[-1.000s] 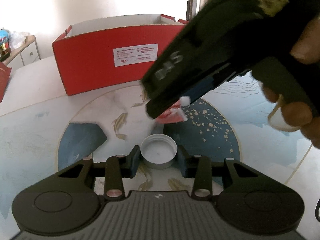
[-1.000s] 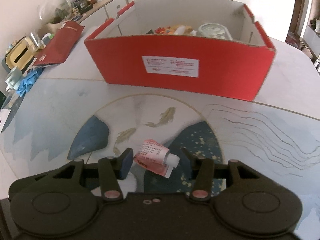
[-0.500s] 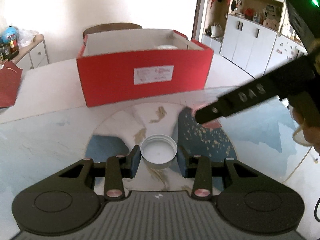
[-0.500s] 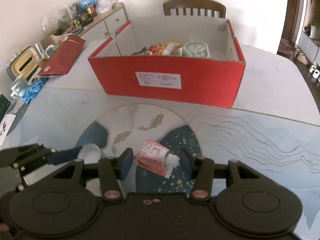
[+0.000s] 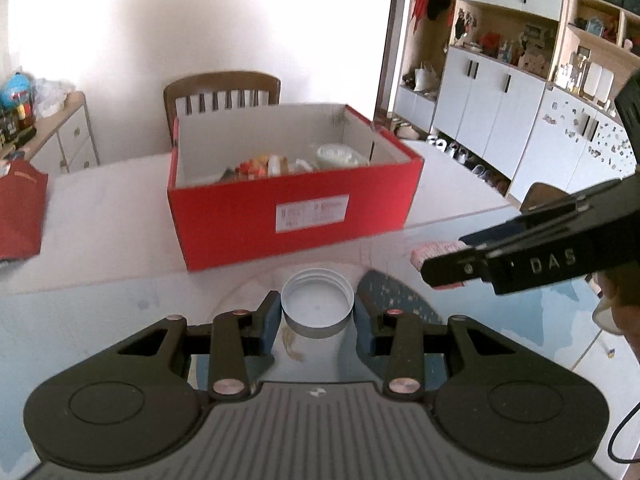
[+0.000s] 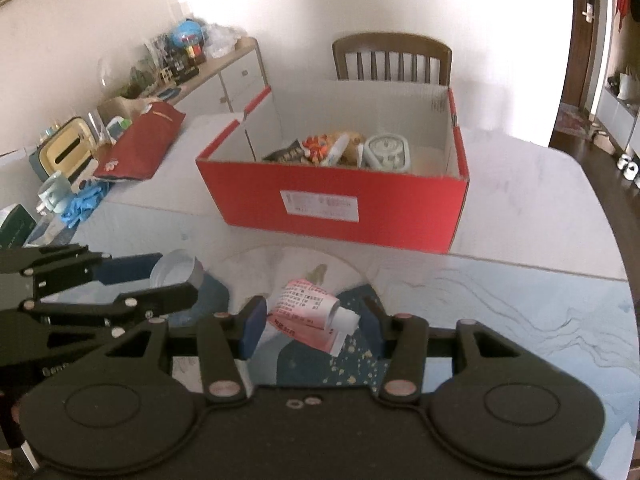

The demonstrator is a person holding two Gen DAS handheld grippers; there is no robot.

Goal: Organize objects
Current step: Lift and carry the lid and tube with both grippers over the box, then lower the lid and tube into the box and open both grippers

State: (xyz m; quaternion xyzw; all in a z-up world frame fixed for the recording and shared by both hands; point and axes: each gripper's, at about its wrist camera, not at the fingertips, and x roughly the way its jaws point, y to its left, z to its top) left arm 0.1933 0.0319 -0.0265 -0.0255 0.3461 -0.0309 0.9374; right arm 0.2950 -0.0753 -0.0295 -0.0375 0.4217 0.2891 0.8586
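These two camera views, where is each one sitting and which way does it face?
Left wrist view: sits on the left gripper, looking forward and down along its fingers at a round white jar lid it holds; a hand shows at right.
Right wrist view: sits on the right gripper, holding a pink-and-white squeeze tube.
Both share the open red cardboard box, the wooden chair, and each other's gripper.

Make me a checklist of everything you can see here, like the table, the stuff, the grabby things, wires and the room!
Surface: pale table with a fish-patterned mat.
Job's things: white lid and pink-and-white tube, both lifted; open red box, partly filled.
Clutter: red bag, blue gloves, mug.
Grippers: left gripper grips the lid; right gripper grips the tube.
Cables: black cable at the right edge.
Surroundings: wooden chair, sideboard, white cupboards.
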